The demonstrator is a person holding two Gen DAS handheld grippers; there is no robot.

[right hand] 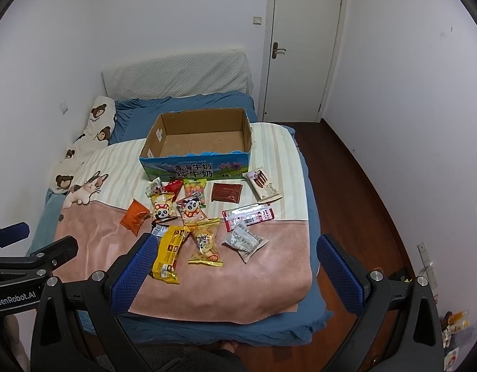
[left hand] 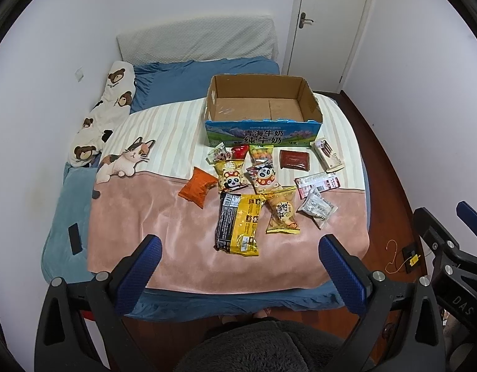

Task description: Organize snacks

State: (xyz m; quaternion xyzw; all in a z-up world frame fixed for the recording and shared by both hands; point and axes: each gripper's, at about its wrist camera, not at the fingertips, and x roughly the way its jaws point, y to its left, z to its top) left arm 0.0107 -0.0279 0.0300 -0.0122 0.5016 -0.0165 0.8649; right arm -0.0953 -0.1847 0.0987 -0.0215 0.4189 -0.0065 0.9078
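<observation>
An open, empty cardboard box point(left hand: 263, 105) point(right hand: 201, 138) with a blue printed front stands on the bed. Several snack packs lie in front of it: a large yellow-black bag point(left hand: 238, 223) point(right hand: 168, 252), an orange pack point(left hand: 197, 187) point(right hand: 135, 217), two panda packs point(left hand: 232, 177) point(right hand: 192, 210), a brown pack point(left hand: 294, 159) point(right hand: 226, 192), a white stick box point(left hand: 328, 155) point(right hand: 263, 186), and a clear white pack point(left hand: 317, 209) point(right hand: 244, 241). My left gripper point(left hand: 240, 268) is open and empty above the bed's near end. My right gripper point(right hand: 237, 266) is open and empty, also held high.
The snacks lie on a pink and striped blanket point(left hand: 145, 217) with a cat print. A bear-print pillow point(left hand: 108, 108) lies at the left. A black phone point(left hand: 75, 238) lies on the bed's left edge. A closed door point(right hand: 300, 46) and wood floor point(right hand: 362, 186) are to the right.
</observation>
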